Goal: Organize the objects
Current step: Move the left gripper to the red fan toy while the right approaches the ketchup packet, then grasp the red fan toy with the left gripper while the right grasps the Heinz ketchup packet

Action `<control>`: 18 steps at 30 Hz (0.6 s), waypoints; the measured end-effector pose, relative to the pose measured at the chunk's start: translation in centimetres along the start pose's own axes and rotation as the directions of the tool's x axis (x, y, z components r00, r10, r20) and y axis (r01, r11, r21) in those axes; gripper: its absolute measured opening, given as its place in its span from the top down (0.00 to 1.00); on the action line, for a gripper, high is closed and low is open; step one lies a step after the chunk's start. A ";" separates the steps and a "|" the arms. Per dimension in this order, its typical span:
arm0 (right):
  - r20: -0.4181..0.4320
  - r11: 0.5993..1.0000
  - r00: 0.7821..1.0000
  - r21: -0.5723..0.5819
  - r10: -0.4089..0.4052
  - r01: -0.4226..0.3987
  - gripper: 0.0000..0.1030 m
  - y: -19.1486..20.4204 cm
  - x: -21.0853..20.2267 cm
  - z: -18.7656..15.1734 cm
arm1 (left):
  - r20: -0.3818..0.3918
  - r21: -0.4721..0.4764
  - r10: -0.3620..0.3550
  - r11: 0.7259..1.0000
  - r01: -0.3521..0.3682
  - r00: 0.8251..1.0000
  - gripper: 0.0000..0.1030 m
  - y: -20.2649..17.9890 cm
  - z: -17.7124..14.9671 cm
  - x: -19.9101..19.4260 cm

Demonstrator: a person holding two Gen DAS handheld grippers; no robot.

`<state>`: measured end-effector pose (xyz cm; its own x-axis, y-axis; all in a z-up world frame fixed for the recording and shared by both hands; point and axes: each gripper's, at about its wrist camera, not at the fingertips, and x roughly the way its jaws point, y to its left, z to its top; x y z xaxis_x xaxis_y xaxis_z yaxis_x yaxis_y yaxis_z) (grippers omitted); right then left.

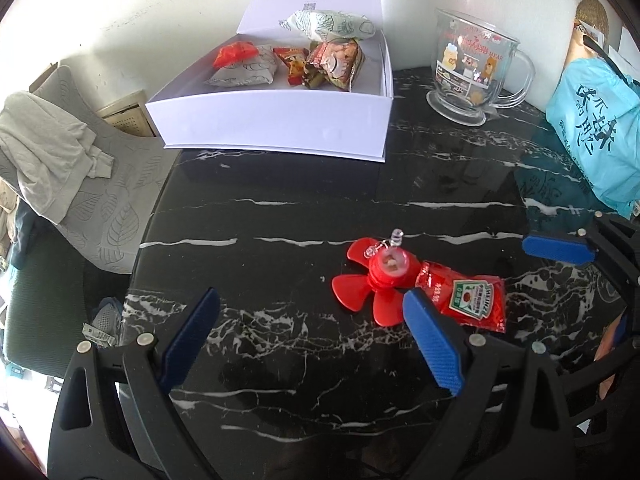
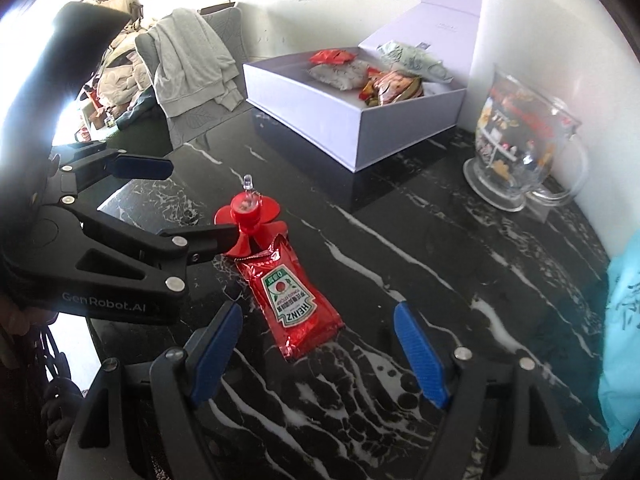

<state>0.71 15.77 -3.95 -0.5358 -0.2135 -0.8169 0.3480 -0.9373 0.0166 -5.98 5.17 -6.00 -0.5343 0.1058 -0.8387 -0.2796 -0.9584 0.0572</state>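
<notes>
- I am holding my left gripper (image 1: pixel 312 300) low over the black marble table (image 1: pixel 280 216), its blue fingers spread wide apart and gripping nothing.
- I am keeping my right gripper (image 2: pixel 318 316) wide apart too, empty, framing the near end of the ketchup packet (image 2: pixel 294 304).
- The ketchup packet is lying flat on the table, its far end touching or slightly overlapping the red propeller toy (image 2: pixel 250 220), which is standing with a small clear LED sticking up.
- The white box (image 1: pixel 276 120) is sitting open at the back of the table, already holding several snack packets (image 1: pixel 332 62); a glass mug (image 1: pixel 476 68) is standing to its right, a blue bag (image 1: pixel 592 128) further right.
- My left gripper's right finger (image 1: pixel 432 340) is sitting just beside the propeller blade and the packet's corner, so both grippers are crowding the same two things.
- Risks I am weighing: closing on the flat, slick packet could let it slide out or crease; lifting it could drag or tip the propeller; my two grippers could knock each other.
- A hard squeeze might burst the sachet.
</notes>
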 end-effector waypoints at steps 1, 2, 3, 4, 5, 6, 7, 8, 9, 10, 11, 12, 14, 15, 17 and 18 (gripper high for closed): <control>-0.003 1.000 1.000 -0.004 0.005 -0.005 0.23 0.0 0.3 0.1 | 0.001 0.001 0.000 1.000 0.000 1.000 0.10 0.0 0.1 0.2; -0.007 1.000 1.000 -0.008 0.010 -0.010 0.23 0.0 0.6 0.1 | 0.002 0.002 0.000 1.000 0.000 1.000 0.10 0.0 0.1 0.3; -0.010 1.000 1.000 -0.011 0.016 -0.016 0.23 0.1 0.8 0.2 | 0.003 0.002 -0.001 1.000 0.001 1.000 0.10 0.1 0.1 0.5; -0.011 1.000 1.000 -0.011 0.021 -0.021 0.23 0.1 0.9 0.2 | 0.002 0.002 -0.002 1.000 0.002 1.000 0.10 0.1 0.2 0.6; -0.013 1.000 1.000 -0.010 0.023 -0.023 0.25 0.1 1.1 0.2 | 0.000 0.002 -0.004 1.000 0.004 1.000 0.10 0.1 0.2 0.8; -0.017 1.000 1.000 -0.007 0.020 -0.020 0.26 0.1 1.3 0.3 | 0.000 0.001 -0.007 1.000 0.007 1.000 0.10 0.2 0.2 1.0; -0.011 1.000 1.000 -0.010 0.009 -0.009 0.28 0.0 1.3 0.4 | -0.001 0.001 -0.007 1.000 0.007 1.000 0.10 0.1 0.2 1.1; -0.015 1.000 1.000 -0.007 0.002 -0.002 0.32 0.0 1.4 0.4 | -0.001 0.001 -0.009 1.000 0.009 1.000 0.10 0.1 0.2 1.2; -0.017 1.000 1.000 -0.004 -0.005 0.005 0.34 -0.1 1.4 0.4 | 0.003 -0.004 -0.016 1.000 0.016 1.000 0.10 0.2 0.3 1.2; -0.013 1.000 1.000 0.002 -0.009 0.009 0.38 -0.3 1.4 0.4 | 0.003 -0.007 -0.019 1.000 0.019 1.000 0.10 0.2 0.3 1.3; -0.012 1.000 1.000 0.009 -0.014 0.014 0.42 -0.5 1.4 0.5 | 0.003 -0.010 -0.022 1.000 0.022 1.000 0.10 0.3 0.3 1.3; -0.006 1.000 1.000 0.013 -0.017 0.017 0.43 -0.7 1.4 0.5 | 0.005 -0.015 -0.026 1.000 0.026 1.000 0.10 0.3 0.4 1.4; -0.001 0.999 1.000 0.029 -0.027 0.027 0.50 -1.2 1.4 0.5 | 0.011 -0.023 -0.034 0.999 0.034 0.999 0.15 0.4 0.4 1.4; 0.000 0.999 0.999 0.038 -0.033 0.033 0.52 -1.4 1.4 0.5 | 0.014 -0.027 -0.042 0.999 0.042 0.999 0.17 0.4 0.4 1.4; 0.001 0.998 0.999 0.054 -0.044 0.044 0.54 -1.9 1.3 0.4 | 0.022 -0.030 -0.052 0.998 0.053 0.998 0.21 0.3 0.5 1.3; 0.002 0.997 0.999 0.055 -0.046 0.046 0.54 -2.1 1.3 0.4 | 0.028 -0.030 -0.059 0.998 0.060 0.998 0.25 0.2 0.5 1.2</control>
<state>-1.02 17.38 -4.87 -0.5528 -0.1703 -0.8157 0.2800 -0.9599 0.0107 -7.12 5.23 -6.72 -0.5390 0.1693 -0.8251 -0.2867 -0.9580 -0.0092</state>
